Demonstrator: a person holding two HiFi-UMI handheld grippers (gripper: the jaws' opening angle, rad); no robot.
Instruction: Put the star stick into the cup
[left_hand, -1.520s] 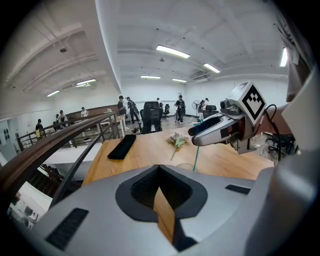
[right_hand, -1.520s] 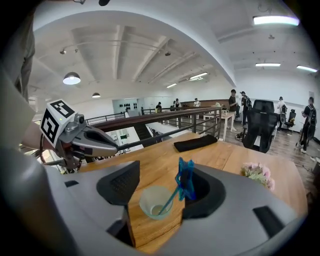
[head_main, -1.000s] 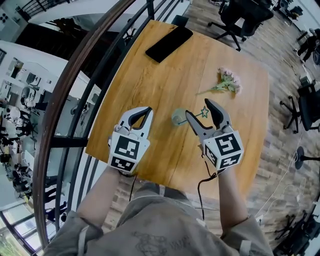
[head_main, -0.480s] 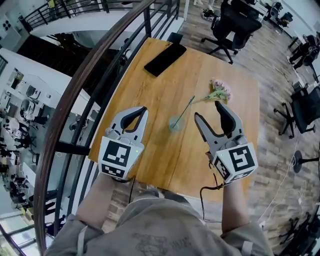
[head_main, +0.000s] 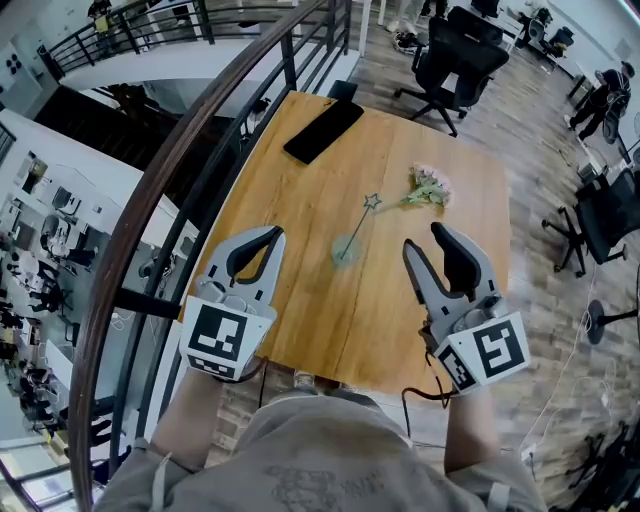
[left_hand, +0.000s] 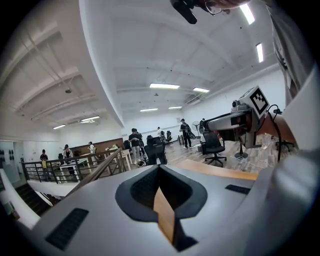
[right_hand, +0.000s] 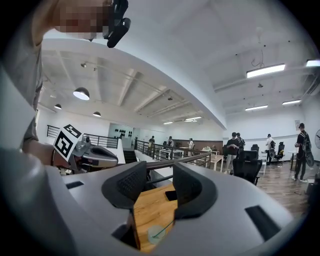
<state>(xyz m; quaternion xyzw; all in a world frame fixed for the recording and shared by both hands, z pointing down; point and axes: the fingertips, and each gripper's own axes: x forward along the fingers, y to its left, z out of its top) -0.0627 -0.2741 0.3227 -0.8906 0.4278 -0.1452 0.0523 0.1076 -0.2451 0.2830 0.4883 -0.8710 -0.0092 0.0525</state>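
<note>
Wooden tabletop (head_main: 300, 220) by a railing (head_main: 180, 150) carries the cup (head_main: 343, 252), with the star stick (head_main: 357, 228) propped inside it, leaning on the rim, so we judge it placed. Right of the cup our right tongs (head_main: 427, 240) are closing on nothing; left of the cup our left tongs (head_main: 272, 234) sit shut, empty.

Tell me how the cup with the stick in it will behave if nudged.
Probably tips easily: the cup looks small and clear, and the star stick leans out past its rim. It may also slide on the smooth table.
</note>
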